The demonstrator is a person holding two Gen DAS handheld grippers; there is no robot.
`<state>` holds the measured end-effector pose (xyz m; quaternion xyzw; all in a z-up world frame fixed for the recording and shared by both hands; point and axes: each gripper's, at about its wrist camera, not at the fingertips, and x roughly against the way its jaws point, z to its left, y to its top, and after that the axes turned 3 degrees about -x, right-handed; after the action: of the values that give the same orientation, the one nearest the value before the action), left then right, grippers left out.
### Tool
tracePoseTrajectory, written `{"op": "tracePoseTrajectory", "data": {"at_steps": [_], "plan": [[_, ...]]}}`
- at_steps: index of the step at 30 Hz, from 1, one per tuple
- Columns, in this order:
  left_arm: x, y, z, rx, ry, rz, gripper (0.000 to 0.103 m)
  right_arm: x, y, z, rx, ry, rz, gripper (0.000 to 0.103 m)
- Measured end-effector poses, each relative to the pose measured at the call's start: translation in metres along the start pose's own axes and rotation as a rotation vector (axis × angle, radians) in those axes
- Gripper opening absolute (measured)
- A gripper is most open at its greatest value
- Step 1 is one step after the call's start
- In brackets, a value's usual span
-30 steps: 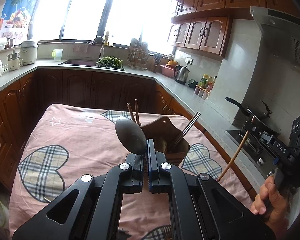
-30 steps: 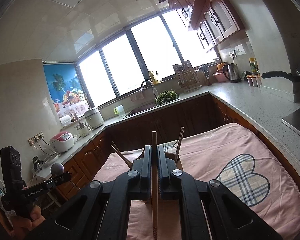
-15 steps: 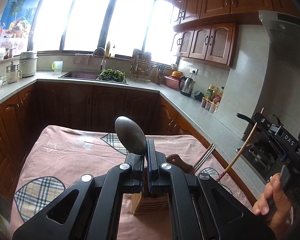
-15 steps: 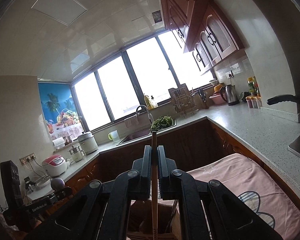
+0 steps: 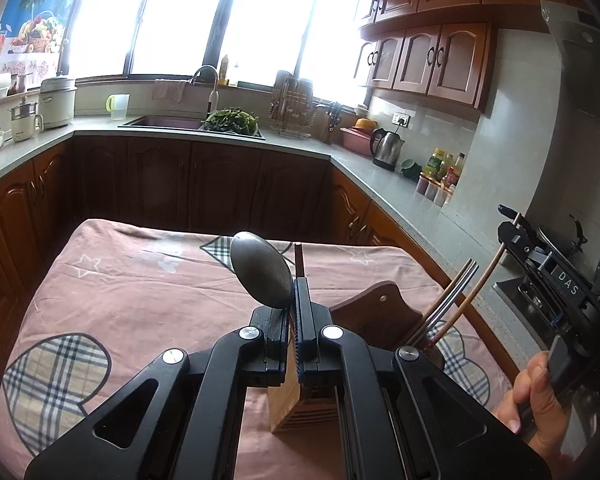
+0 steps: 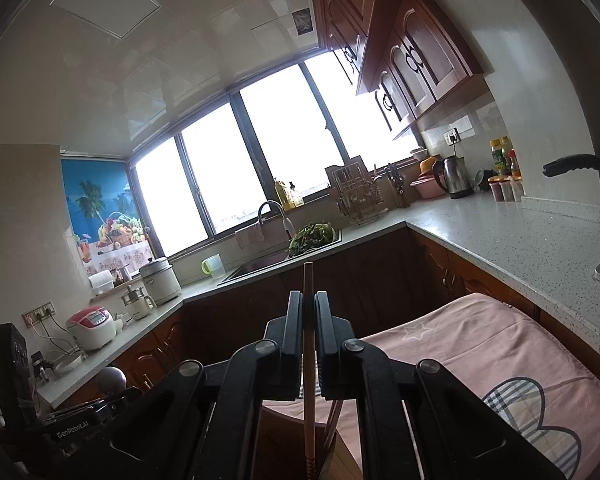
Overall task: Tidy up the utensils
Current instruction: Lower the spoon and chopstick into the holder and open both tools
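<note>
Table (image 5: 132, 300) with pink cloth under both tongs, wooden utensil holder (image 5: 374, 316) just below them, left tongs (image 5: 291, 304) clamped on spoon (image 5: 262, 270), bowl up, right tongs (image 6: 308, 320) clamped on chopstick (image 6: 309, 400), lower end in holder.

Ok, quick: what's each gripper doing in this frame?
Left gripper: shut on the metal spoon, bowl pointing up.
Right gripper: shut on a wooden chopstick, over the wooden utensil holder.
</note>
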<state>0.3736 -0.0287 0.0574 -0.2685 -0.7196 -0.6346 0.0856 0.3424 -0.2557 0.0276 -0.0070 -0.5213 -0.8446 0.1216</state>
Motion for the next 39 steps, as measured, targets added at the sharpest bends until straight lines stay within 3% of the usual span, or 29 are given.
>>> {"op": "tracePoseTrajectory", "data": {"at_steps": [18,39], "plan": [[-0.036,-0.032,-0.022,-0.054,0.012,0.104,0.002,-0.018,-0.039,-0.005,0.019,-0.023,0.139,0.005],[-0.044,-0.035,-0.015,-0.017,-0.008,0.129,0.004,-0.018,-0.037,-0.003,0.024,-0.019,0.169,0.006]]}}
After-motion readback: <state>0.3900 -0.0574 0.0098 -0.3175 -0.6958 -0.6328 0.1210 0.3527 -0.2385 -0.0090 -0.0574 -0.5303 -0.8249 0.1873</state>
